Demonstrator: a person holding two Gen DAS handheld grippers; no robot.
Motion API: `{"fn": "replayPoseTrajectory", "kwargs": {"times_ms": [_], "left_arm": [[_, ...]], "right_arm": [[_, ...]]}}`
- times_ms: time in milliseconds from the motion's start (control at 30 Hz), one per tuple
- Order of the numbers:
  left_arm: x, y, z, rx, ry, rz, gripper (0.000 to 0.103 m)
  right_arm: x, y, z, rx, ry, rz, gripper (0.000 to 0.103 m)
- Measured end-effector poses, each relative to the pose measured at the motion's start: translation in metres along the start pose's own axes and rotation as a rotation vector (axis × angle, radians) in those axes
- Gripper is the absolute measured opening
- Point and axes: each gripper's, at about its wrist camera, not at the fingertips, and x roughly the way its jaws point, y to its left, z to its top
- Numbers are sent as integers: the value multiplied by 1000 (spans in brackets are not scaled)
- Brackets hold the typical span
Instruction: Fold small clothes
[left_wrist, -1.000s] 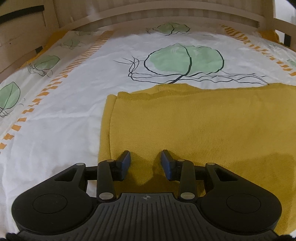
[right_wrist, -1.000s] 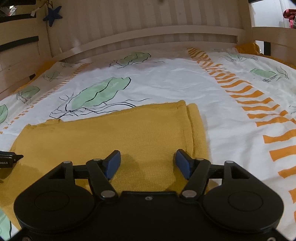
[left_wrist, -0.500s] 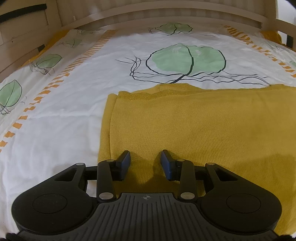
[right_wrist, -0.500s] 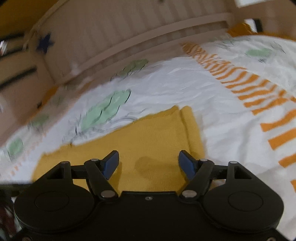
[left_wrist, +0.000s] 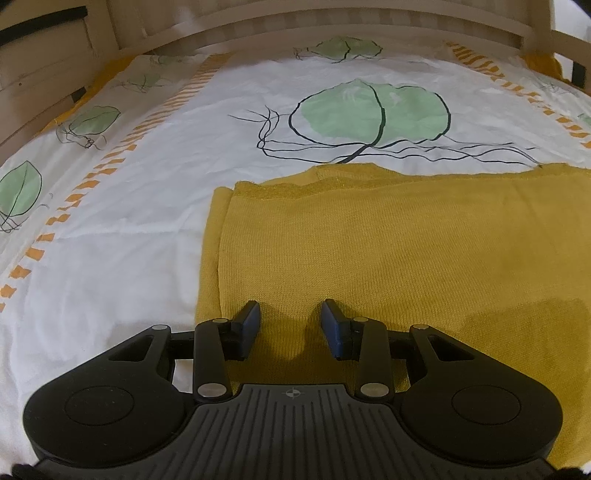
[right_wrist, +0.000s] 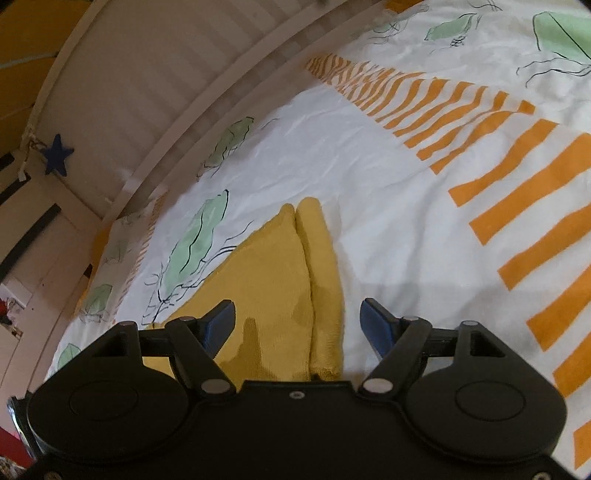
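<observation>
A mustard-yellow knit garment (left_wrist: 388, 251) lies flat and folded on the bed sheet, its left edge doubled over. My left gripper (left_wrist: 291, 325) is open and empty, low over the garment's near left corner. In the right wrist view the same garment (right_wrist: 273, 280) shows its right end with a folded strip (right_wrist: 321, 266) along the edge. My right gripper (right_wrist: 297, 325) is open wide and empty, tilted, above that right edge.
The white bed sheet (left_wrist: 155, 206) has green leaf prints and orange stripes (right_wrist: 517, 206). A wooden slatted headboard (left_wrist: 332, 18) runs along the far side. A blue star (right_wrist: 57, 153) hangs at the left. Bare sheet lies left and right of the garment.
My right gripper has swung right and tilted, now seeing only the garment's right end. My left gripper has barely moved. Both stay open.
</observation>
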Motion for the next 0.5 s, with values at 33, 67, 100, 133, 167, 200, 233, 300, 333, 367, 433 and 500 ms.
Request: {"fn": "replayPoseTrajectory", "kwargs": {"times_ms": [33,67,100,133,167,200,233,300,333,367,433,500], "left_arm": [[0,1,3,1,10,-4,35],[-1,2,6,1,22,-7,35],[-3,2,11,0,39,-12,34],[-6,2,16,-1,52,-20,34],[-8,1,21,-8,60,-36,34],[-12,0,25,-22,58,-63,34],[-17,-3,31,-42,46,-96,34],[-25,-14,42,-62,16,-141,34],[-27,-21,47,-61,6,-160,34],[-29,-29,51,-56,0,-175,34],[-27,-49,60,-36,-5,-197,34],[-21,-66,66,-22,-1,-207,34]], "right_arm": [[1,1,0,-9,3,-1,78],[2,2,-1,-17,5,-3,78],[3,2,-1,-25,7,-6,78],[3,2,-1,-27,7,-6,78],[4,3,-1,-27,7,-6,78],[2,2,-1,-25,7,-5,78],[1,1,-2,-23,8,-3,78],[0,0,-1,-17,7,1,78],[0,0,-1,-15,7,2,78],[0,-1,-1,-13,7,4,78],[-1,-1,-2,-13,6,5,78],[-1,-1,-2,-13,6,4,78]]}}
